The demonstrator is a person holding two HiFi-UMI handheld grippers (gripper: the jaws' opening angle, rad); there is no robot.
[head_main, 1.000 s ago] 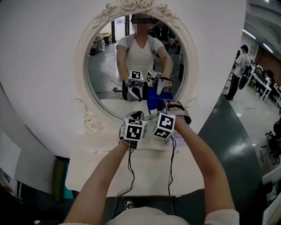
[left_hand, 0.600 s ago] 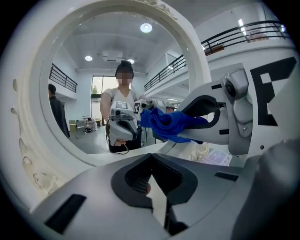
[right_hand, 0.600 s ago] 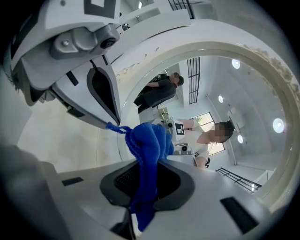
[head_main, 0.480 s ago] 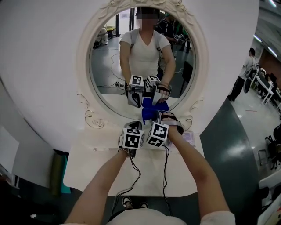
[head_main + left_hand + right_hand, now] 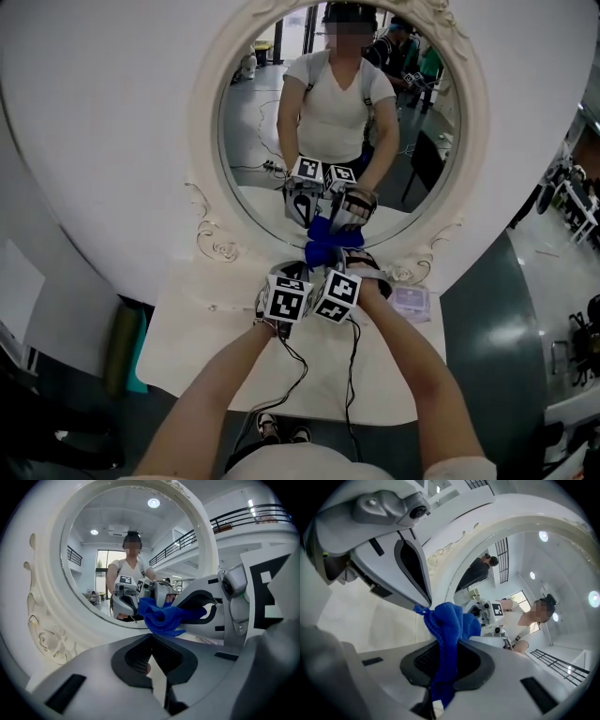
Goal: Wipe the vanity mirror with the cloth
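Jaws of the left gripper [image 5: 151, 641] were pressed together on nothing, which only its own view showed; the head view gave just its marker cube. At its 3 o'clock, the right gripper [image 5: 445, 653] pinched the one blue cloth [image 5: 450, 625], bunched at the 6 o'clock rim of the single oval vanity mirror [image 5: 262, 141], where it met its own reflection. The head view alone showed the white vanity top [image 5: 206, 347] and one small lilac packet [image 5: 410, 300] at the right gripper's 4 o'clock. Two grippers in all.

No legible text, label, brand, number or sign anywhere.
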